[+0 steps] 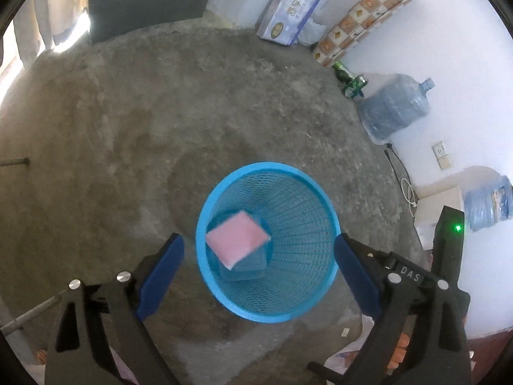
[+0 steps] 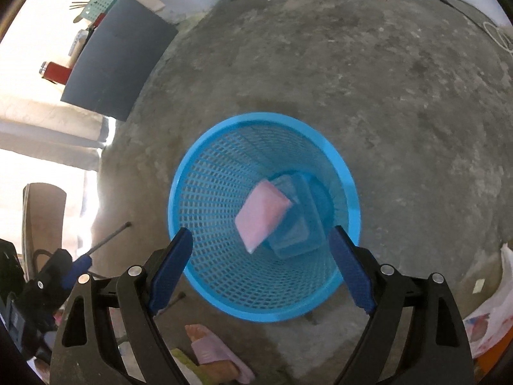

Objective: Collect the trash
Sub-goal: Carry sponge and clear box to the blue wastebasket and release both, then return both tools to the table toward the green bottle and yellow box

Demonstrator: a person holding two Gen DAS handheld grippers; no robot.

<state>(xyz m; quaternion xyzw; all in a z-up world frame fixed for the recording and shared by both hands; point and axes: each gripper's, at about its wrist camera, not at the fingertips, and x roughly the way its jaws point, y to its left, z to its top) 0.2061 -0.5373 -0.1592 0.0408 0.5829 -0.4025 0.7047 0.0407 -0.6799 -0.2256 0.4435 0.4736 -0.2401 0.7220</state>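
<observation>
A blue mesh basket [image 1: 269, 165] [image 2: 256, 117] stands on the concrete floor, right below both grippers. Inside it a pink square packet [image 1: 237, 240] [image 2: 263, 216] lies tilted and slightly blurred on a clear blue box [image 1: 248, 268] [image 2: 298, 231]. My left gripper [image 1: 259, 239] hangs over the basket's mouth, jaws wide open, nothing between the blue pads [image 1: 163, 269]. My right gripper [image 2: 261, 232] is also above the basket, open and empty. The right gripper's black body [image 1: 449, 240], with a green light, shows at the right of the left wrist view.
Along the white wall stand two water jugs [image 1: 394, 106] [image 1: 487, 205], green bottles [image 1: 349, 80], a cardboard box [image 1: 295, 3] and a patterned roll [image 1: 362, 16]. A dark board [image 2: 112, 61] leans at left. A plastic bag [image 2: 490, 317] and a pink packet [image 2: 218, 353] lie near the basket.
</observation>
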